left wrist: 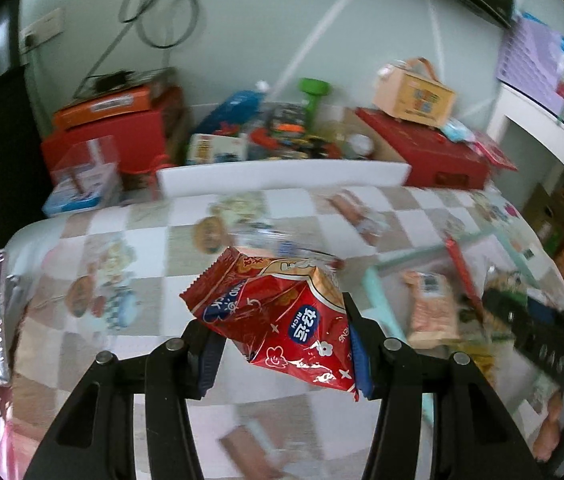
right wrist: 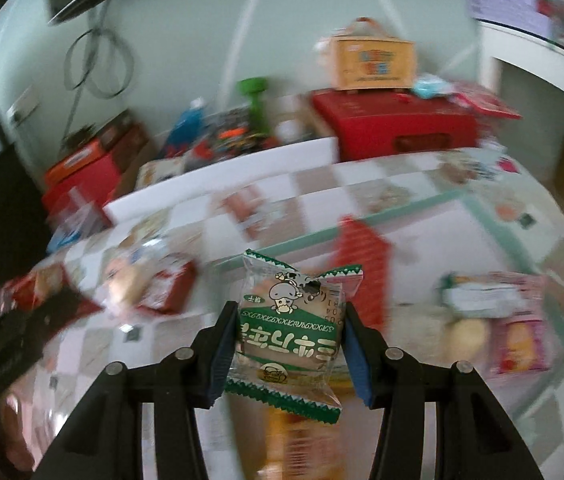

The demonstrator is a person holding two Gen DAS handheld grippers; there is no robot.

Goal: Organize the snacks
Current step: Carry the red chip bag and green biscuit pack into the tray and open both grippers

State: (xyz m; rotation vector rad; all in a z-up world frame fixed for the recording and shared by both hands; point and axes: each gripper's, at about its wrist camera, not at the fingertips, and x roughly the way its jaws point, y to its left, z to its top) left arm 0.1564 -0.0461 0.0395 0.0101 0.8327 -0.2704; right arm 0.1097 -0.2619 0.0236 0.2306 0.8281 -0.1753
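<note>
Pinching a crinkly red snack packet point(left wrist: 282, 316) in the left gripper point(left wrist: 284, 350) and a green-trimmed cake pouch point(right wrist: 288, 328) in the right gripper point(right wrist: 288, 354), both looking featherlight, slippery and crushable, so probably gripping mid-body gently.

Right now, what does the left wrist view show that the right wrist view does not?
Only the left wrist view shows the left gripper shut on a red snack packet. Only the right wrist view shows the right gripper shut on a green-and-clear biscuit packet. Both show the checkered tablecloth, the red box and the white tray.
</note>
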